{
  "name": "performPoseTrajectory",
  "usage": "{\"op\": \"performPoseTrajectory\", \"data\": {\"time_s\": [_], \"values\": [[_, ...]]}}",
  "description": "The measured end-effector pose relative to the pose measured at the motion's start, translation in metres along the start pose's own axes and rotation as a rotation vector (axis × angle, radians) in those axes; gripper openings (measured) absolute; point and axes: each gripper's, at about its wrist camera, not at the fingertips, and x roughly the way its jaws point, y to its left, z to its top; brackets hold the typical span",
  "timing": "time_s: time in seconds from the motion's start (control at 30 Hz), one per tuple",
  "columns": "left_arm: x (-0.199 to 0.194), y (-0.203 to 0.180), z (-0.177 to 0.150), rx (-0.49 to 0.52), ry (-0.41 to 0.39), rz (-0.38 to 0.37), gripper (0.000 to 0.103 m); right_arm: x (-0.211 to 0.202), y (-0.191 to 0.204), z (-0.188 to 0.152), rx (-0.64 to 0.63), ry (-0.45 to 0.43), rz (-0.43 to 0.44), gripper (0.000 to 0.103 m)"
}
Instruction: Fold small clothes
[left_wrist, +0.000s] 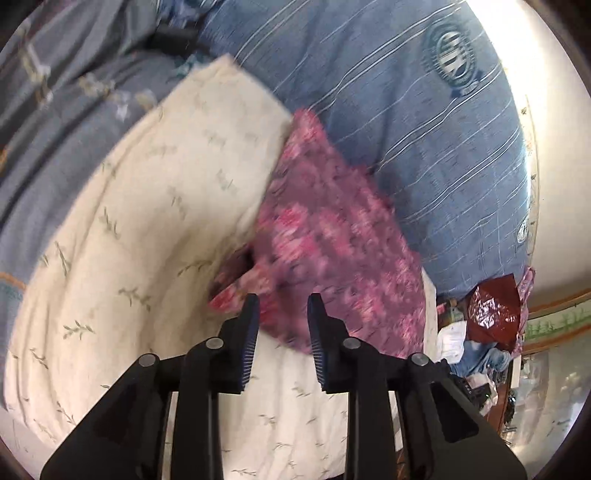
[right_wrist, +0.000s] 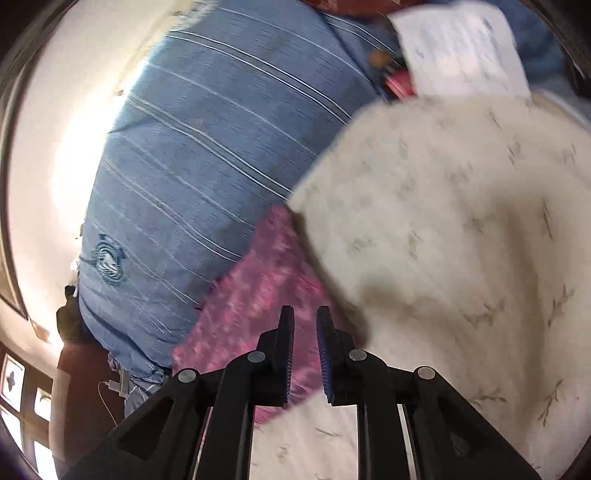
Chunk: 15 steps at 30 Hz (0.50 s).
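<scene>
A small pink and purple floral garment (left_wrist: 332, 236) lies blurred on a cream sheet with a leaf print (left_wrist: 155, 206). My left gripper (left_wrist: 283, 301) hovers over the garment's near edge. Its fingers stand a little apart, with cloth and sheet showing through the gap and no pad pressing on anything. In the right wrist view the same garment (right_wrist: 255, 291) runs from the blue bedding towards me. My right gripper (right_wrist: 306, 314) is above its near end, jaws narrowly apart with pink cloth visible behind the gap. A fold of the cream sheet (right_wrist: 461, 221) covers the garment's right side.
A blue striped duvet with a round crest (left_wrist: 406, 110) borders the garment. Grey-blue bedding (left_wrist: 55, 110) lies at the left. A shiny dark red bag (left_wrist: 493, 306) and papers (right_wrist: 458, 51) sit past the sheet's edge. A bright wall (right_wrist: 55, 147) is on the left.
</scene>
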Motion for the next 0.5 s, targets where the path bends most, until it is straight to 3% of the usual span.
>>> {"op": "performPoseTrajectory", "data": {"time_s": [0.03,0.07,0.13,0.2,0.33,0.4,0.43,0.5], "values": [[-0.006,-0.008,0.003,0.016,-0.019,-0.023,0.025,-0.004,0.005,0.002,-0.015,-0.02,0.004,0.016],[-0.01,-0.019,0.006,0.05,-0.041,-0.041,0.036,-0.005,0.014,0.005,-0.03,-0.039,0.021,0.016],[-0.012,-0.035,0.012,0.105,-0.084,-0.006,0.056,0.0,0.029,0.008,-0.066,-0.011,0.064,0.018],[-0.001,-0.046,0.018,0.156,-0.113,0.035,0.056,0.015,0.045,0.002,-0.122,0.035,0.074,0.02],[0.043,-0.046,0.021,0.201,-0.034,0.08,0.056,0.053,0.057,-0.023,-0.261,0.098,0.008,0.021],[0.074,-0.038,0.016,0.264,-0.004,0.221,0.056,0.073,0.045,-0.035,-0.292,0.131,-0.067,0.025],[0.084,-0.033,0.013,0.278,0.015,0.253,0.054,0.087,0.032,-0.04,-0.284,0.178,-0.113,0.021],[0.087,-0.029,0.007,0.316,0.002,0.247,0.054,0.081,0.019,-0.043,-0.257,0.144,-0.07,0.018]]}}
